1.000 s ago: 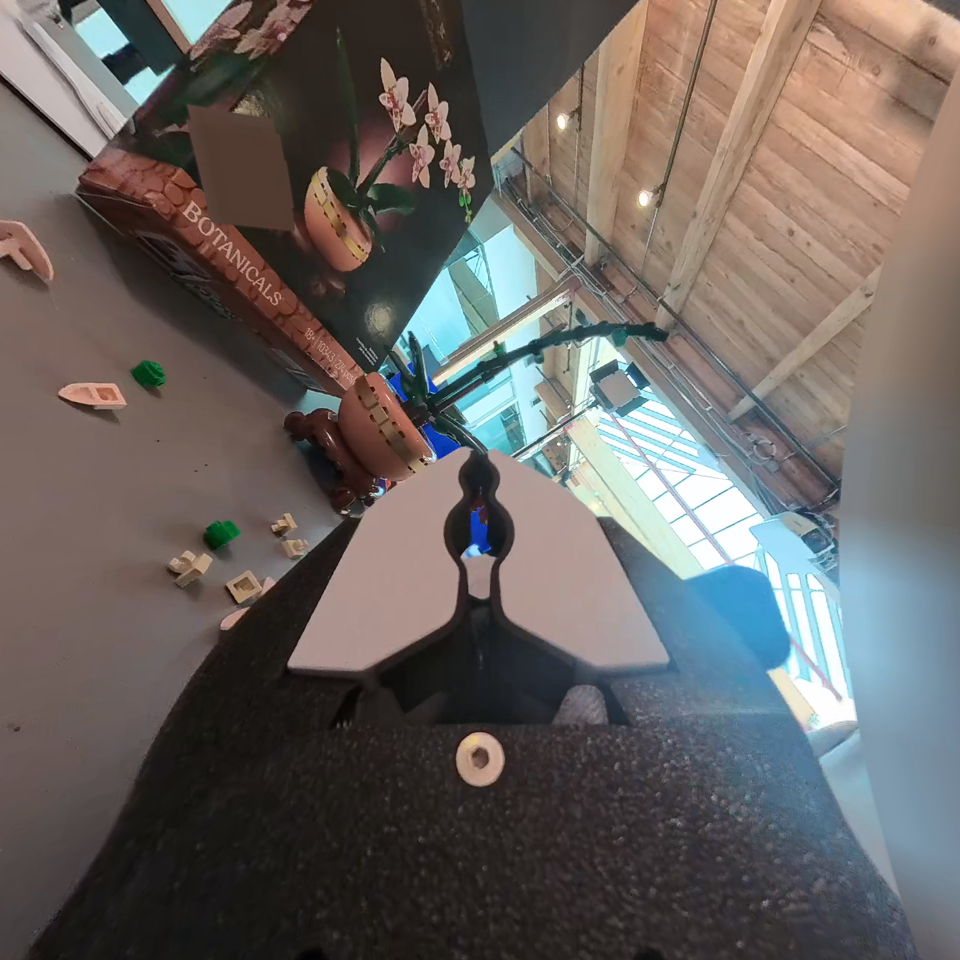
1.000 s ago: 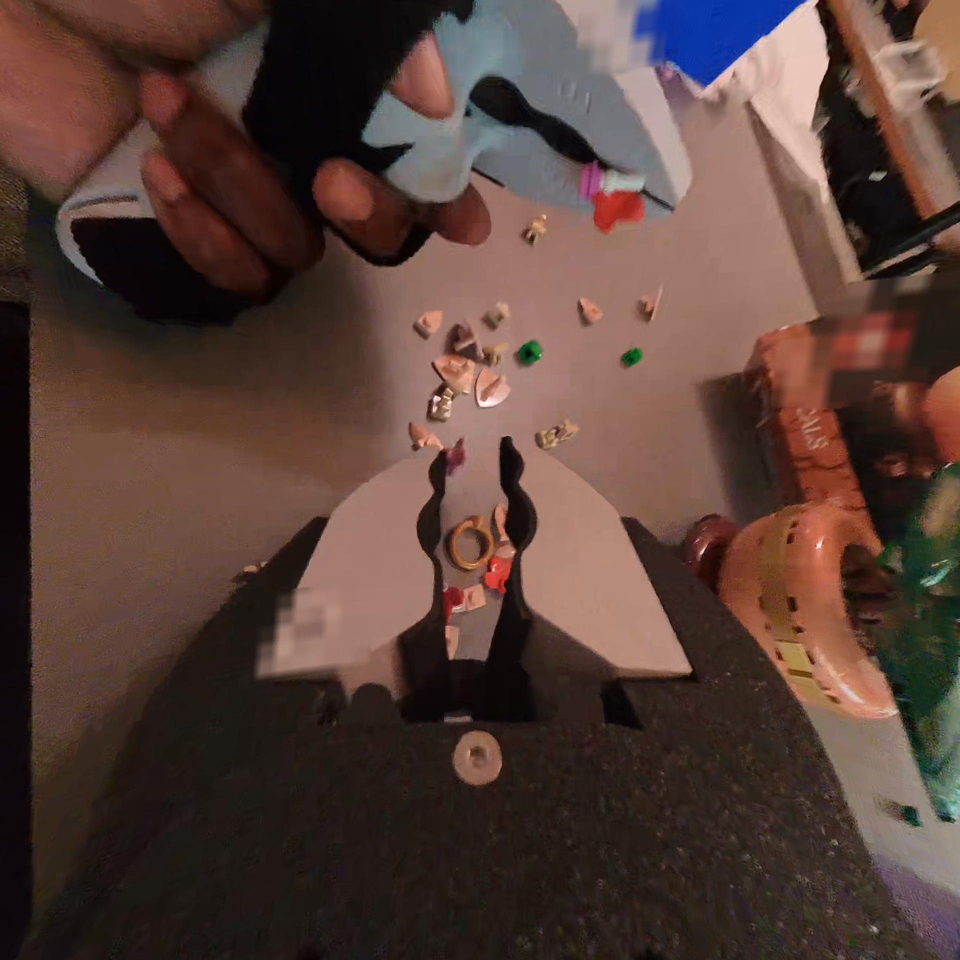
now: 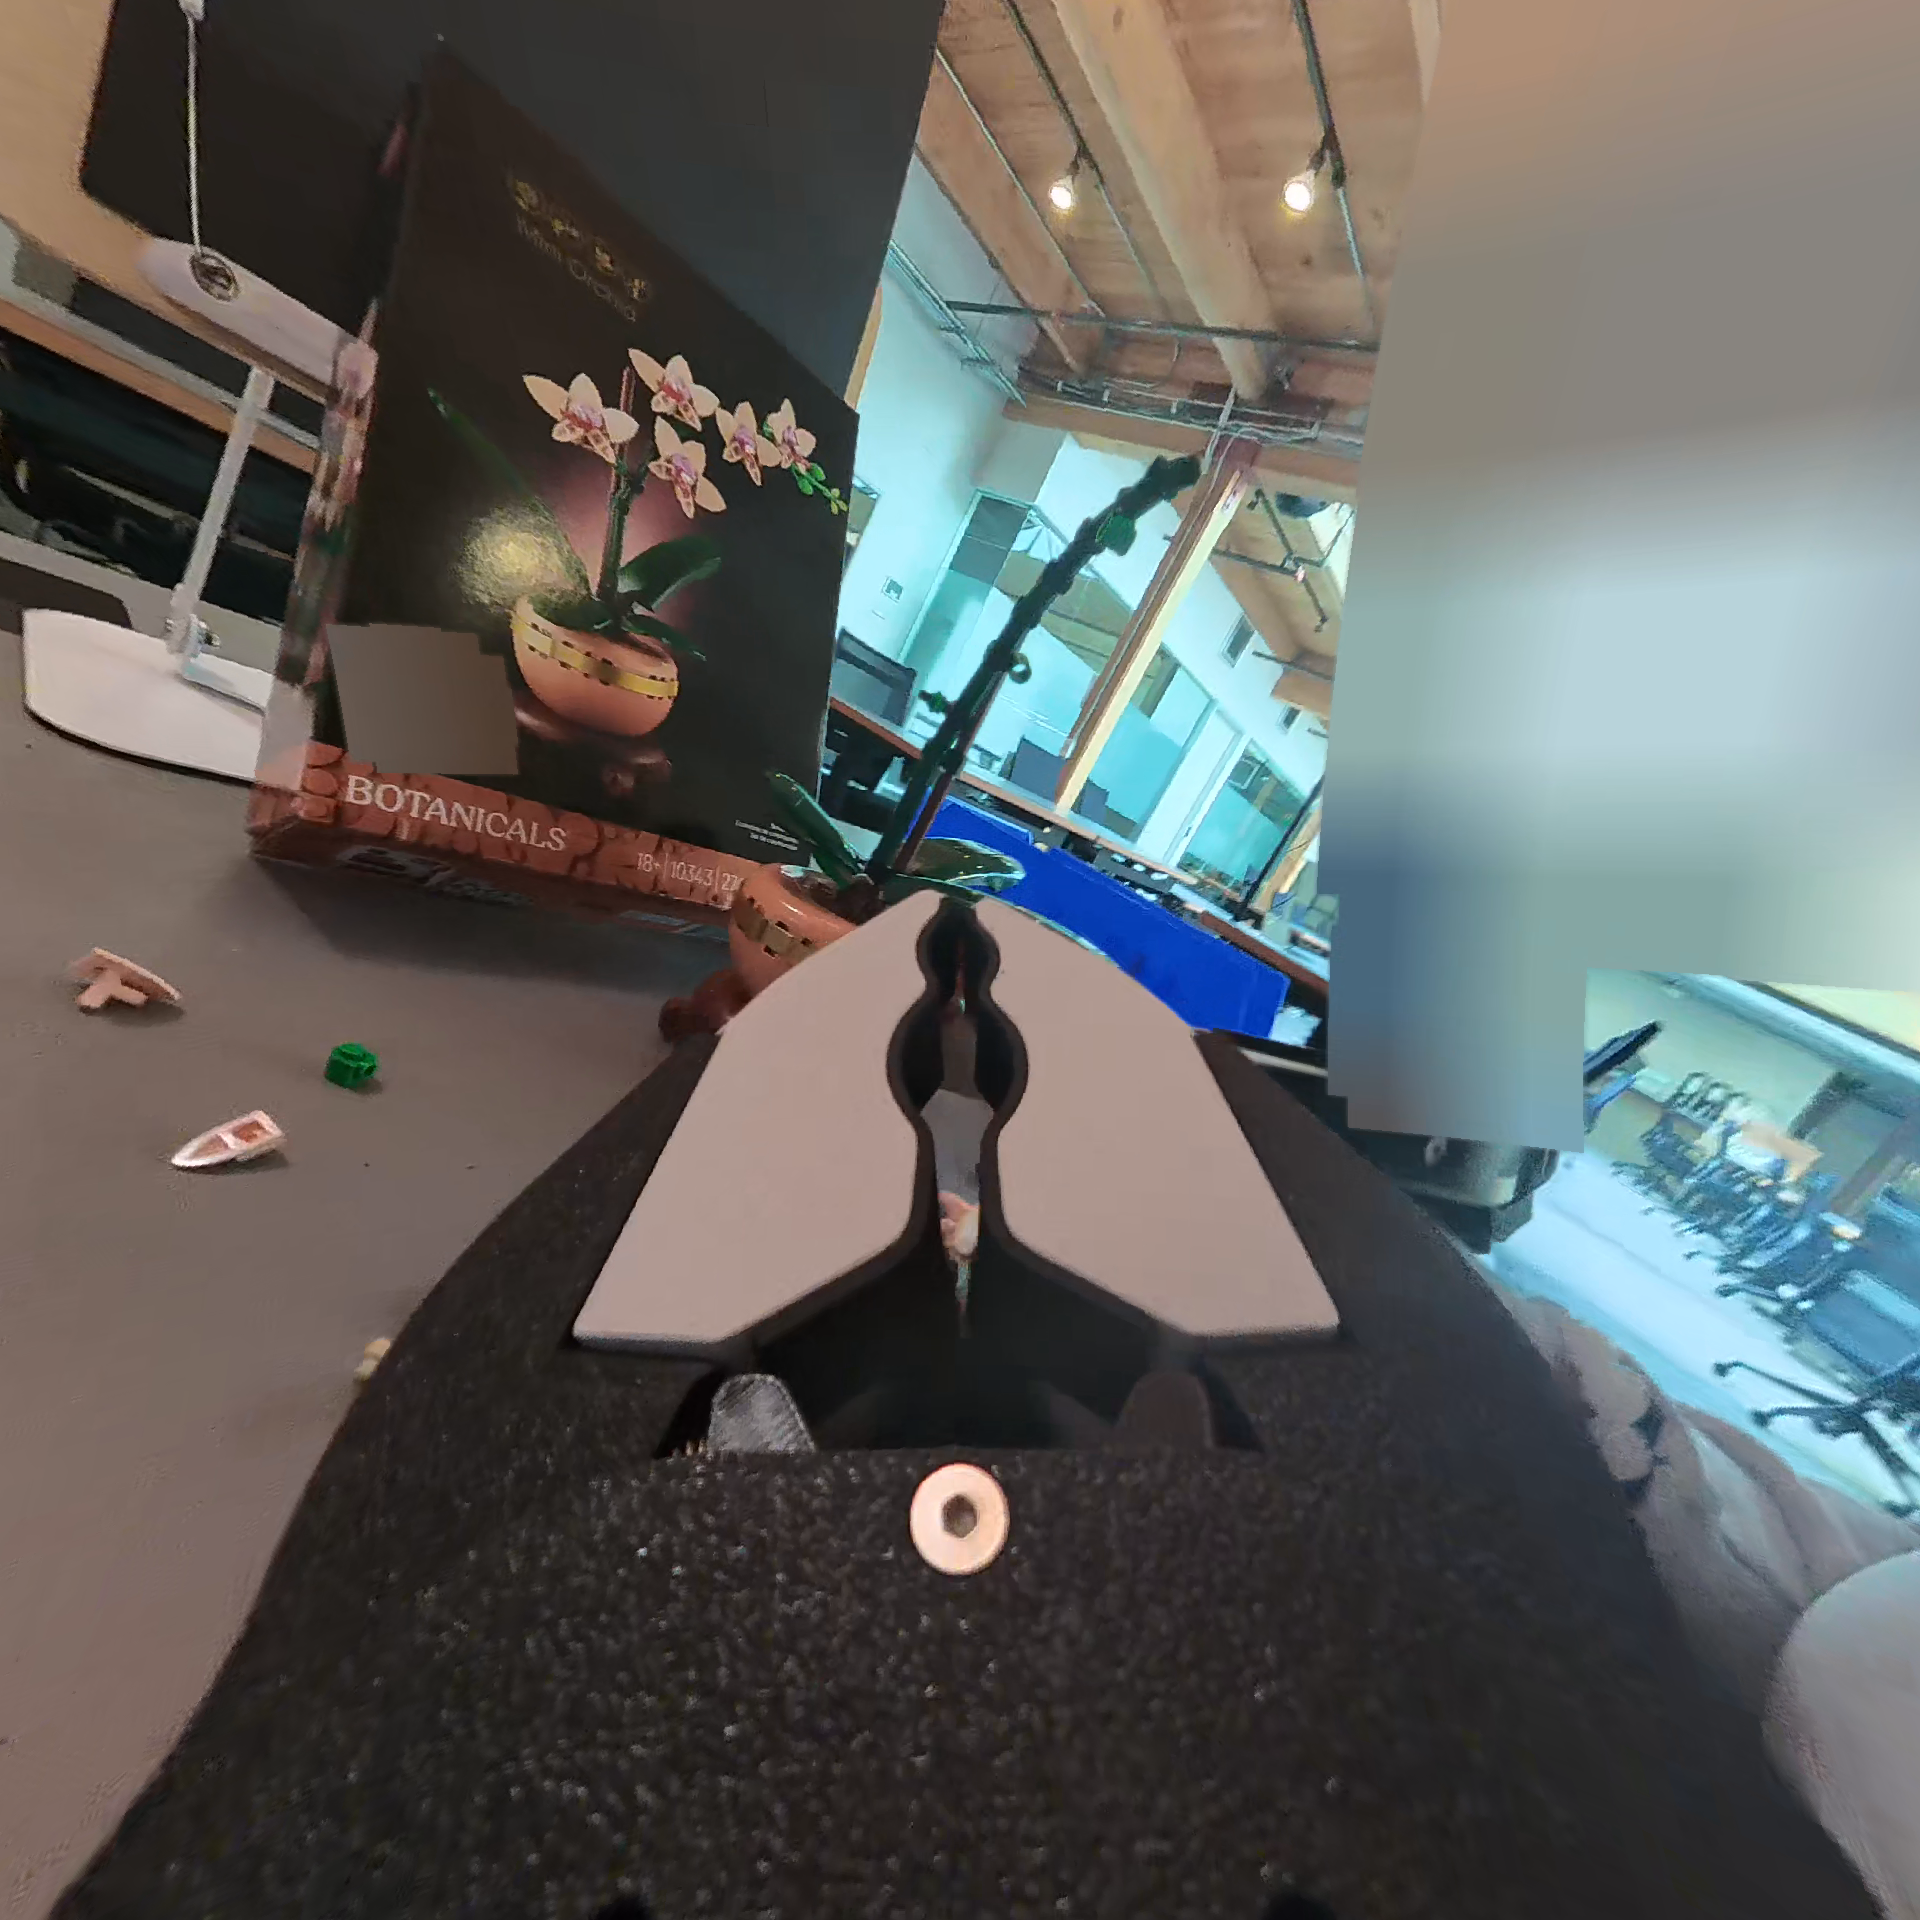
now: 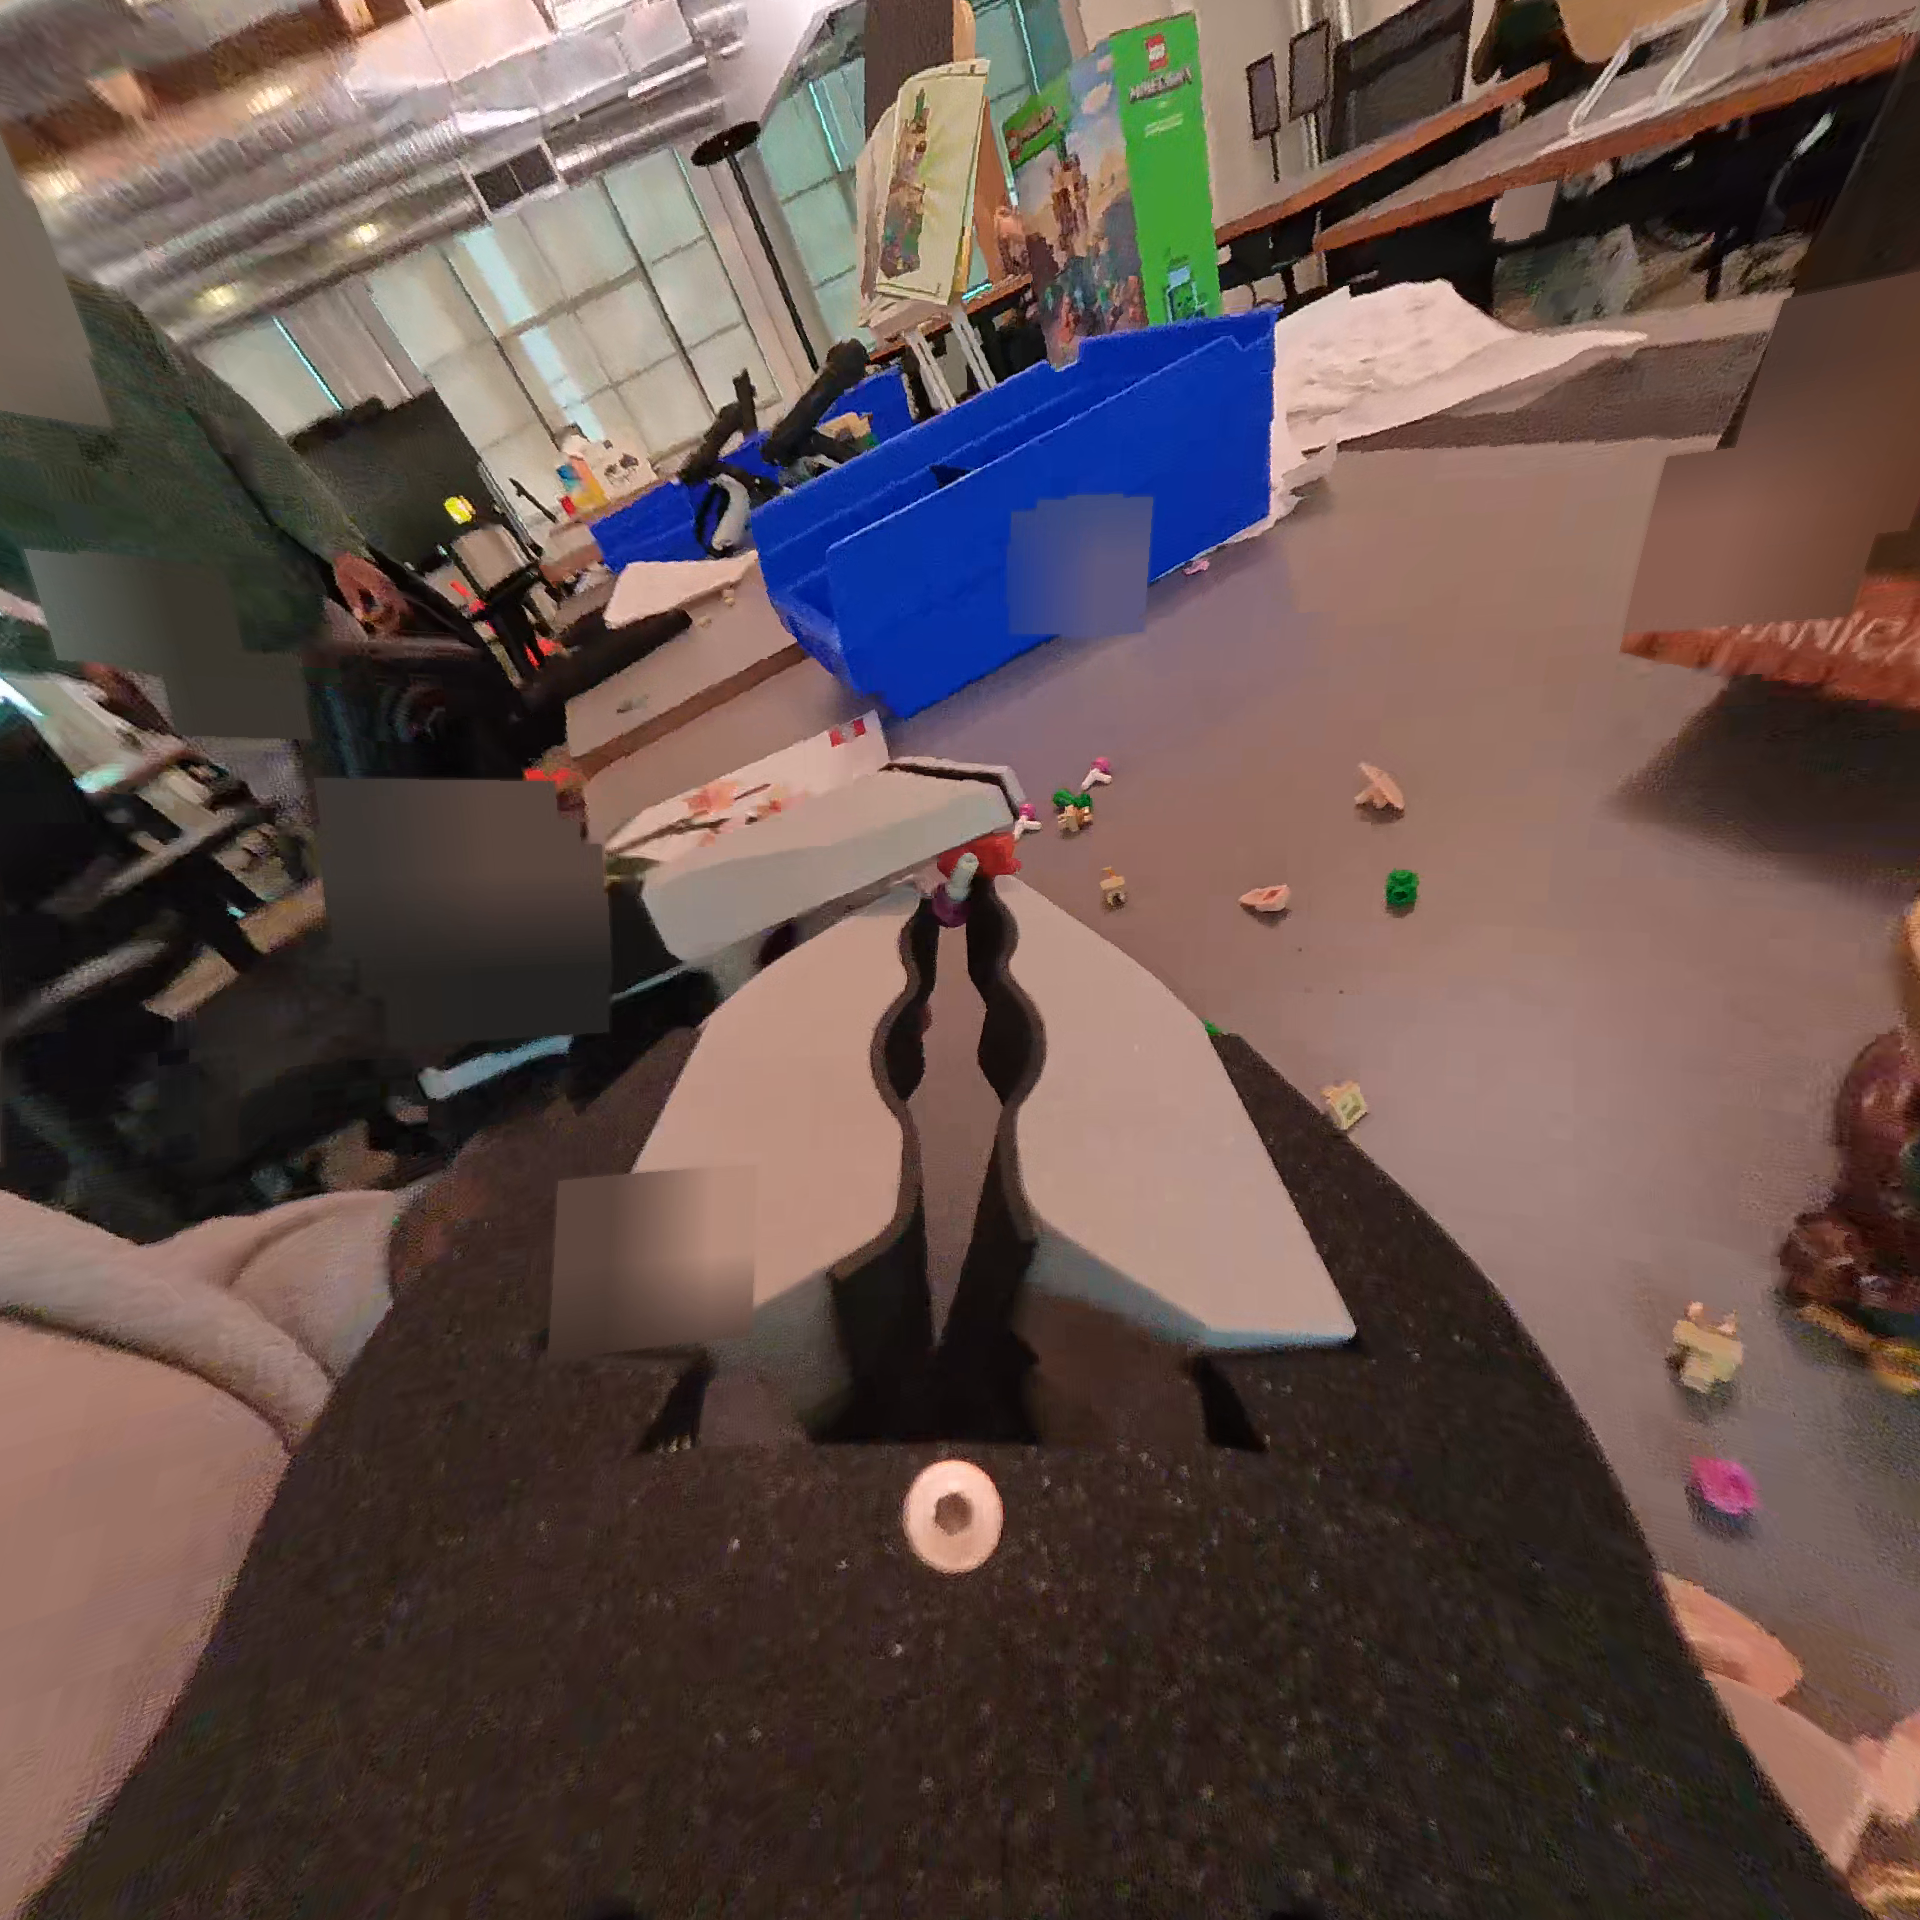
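Right wrist view shows my left hand-held gripper (image 4: 1008,805) clamped on a small red-and-white piece (image 4: 982,857) above the tabletop (image 4: 1455,644), with my right hand-held gripper (image 4: 951,920) slightly apart at its purple end; an off-centre squeeze could, I judge, flick it among the loose bricks (image 4: 1265,899).

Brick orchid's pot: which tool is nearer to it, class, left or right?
Right, probably. The pot's base sits close beside the right tool, off its right flank. The left tool lies farther away, ahead and to the left.

Bright window and ceiling light, glossy box glare, blurred fisheye-warped edges.
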A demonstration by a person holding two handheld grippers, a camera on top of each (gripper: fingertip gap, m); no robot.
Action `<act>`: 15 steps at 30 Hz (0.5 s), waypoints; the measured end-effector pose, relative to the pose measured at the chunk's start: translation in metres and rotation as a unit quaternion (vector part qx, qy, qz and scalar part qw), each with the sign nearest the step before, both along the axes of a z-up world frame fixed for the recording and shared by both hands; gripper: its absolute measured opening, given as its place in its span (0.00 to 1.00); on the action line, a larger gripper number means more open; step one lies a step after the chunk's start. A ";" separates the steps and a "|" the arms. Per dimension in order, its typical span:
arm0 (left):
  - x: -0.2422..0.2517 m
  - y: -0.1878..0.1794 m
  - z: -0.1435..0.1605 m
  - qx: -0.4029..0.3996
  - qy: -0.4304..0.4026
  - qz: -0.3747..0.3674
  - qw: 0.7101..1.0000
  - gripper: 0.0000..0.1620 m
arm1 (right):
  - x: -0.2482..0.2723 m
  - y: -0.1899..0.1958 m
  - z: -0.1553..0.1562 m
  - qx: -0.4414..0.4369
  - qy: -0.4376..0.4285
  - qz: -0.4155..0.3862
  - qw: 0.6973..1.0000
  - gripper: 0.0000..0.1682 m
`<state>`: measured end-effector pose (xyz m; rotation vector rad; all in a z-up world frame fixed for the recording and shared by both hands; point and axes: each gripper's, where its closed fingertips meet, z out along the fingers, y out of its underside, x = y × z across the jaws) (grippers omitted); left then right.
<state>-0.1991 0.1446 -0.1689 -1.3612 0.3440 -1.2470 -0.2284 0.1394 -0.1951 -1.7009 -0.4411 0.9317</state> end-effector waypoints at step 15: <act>-0.003 -0.002 -0.002 -0.080 -0.048 -0.047 0.995 0.00 | 0.049 -0.001 0.031 0.101 0.052 -0.062 0.992 0.00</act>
